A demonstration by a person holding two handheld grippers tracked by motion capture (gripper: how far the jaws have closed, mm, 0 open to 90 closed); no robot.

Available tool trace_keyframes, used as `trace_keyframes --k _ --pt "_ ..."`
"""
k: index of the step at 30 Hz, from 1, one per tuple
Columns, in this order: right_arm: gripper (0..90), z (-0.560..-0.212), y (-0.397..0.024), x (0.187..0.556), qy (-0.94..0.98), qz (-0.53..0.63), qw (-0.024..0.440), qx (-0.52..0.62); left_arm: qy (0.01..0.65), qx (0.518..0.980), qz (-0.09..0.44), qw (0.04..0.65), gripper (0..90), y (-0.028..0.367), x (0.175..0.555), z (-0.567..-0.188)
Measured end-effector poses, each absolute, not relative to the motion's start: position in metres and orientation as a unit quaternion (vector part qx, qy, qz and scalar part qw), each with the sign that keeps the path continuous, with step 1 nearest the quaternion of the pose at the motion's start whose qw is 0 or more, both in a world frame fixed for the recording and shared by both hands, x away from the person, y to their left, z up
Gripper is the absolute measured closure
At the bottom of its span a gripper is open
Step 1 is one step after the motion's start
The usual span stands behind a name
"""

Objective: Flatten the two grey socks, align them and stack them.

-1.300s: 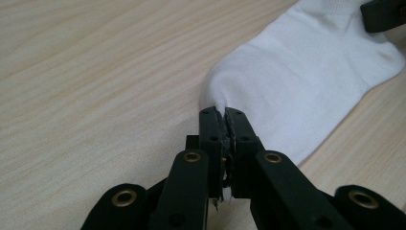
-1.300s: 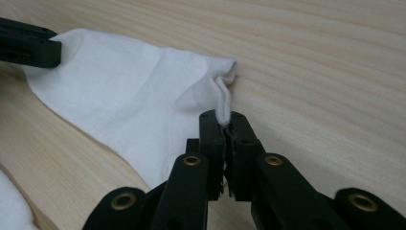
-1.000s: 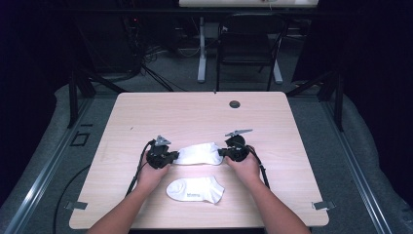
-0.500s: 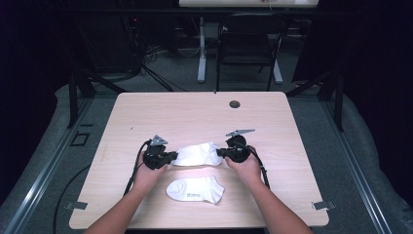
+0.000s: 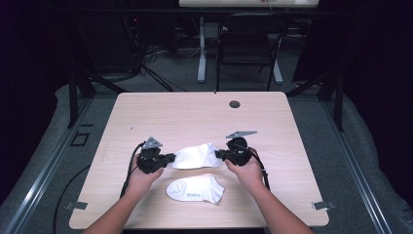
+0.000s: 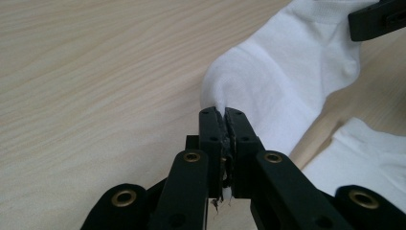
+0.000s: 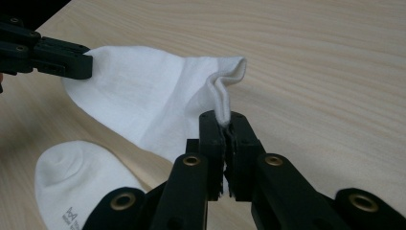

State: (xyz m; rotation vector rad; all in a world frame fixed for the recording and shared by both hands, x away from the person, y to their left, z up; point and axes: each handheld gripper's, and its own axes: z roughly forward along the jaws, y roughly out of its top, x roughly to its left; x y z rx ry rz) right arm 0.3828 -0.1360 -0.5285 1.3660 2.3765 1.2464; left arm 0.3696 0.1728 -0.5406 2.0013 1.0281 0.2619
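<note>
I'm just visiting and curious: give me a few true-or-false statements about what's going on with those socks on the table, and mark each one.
1. Both grippers pinch the same white sock. True: the left gripper holds one end, the right gripper the cuff end.
2. A second sock lies flat on the table, nearer the person. True.
3. The left gripper stands wide open. False: its jaws are closed on fabric.
4. The second sock is black. False: it is white with a small printed mark.
5. A small dark round thing sits near the table's far edge. True.
</note>
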Motion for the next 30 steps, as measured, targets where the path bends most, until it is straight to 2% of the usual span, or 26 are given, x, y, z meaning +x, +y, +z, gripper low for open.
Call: trace_keyframes --k 15,30 --pt "86.6 -0.52 -0.135 0.356 0.796 0.417 0.069 0.432 0.4 0.803 0.091 0.432 87.0 0.175 0.347 -0.534" --pt "86.6 -0.526 -0.136 0.328 0.8 0.422 0.058 0.423 0.398 0.803 0.079 0.436 87.0 0.182 0.325 -0.539"
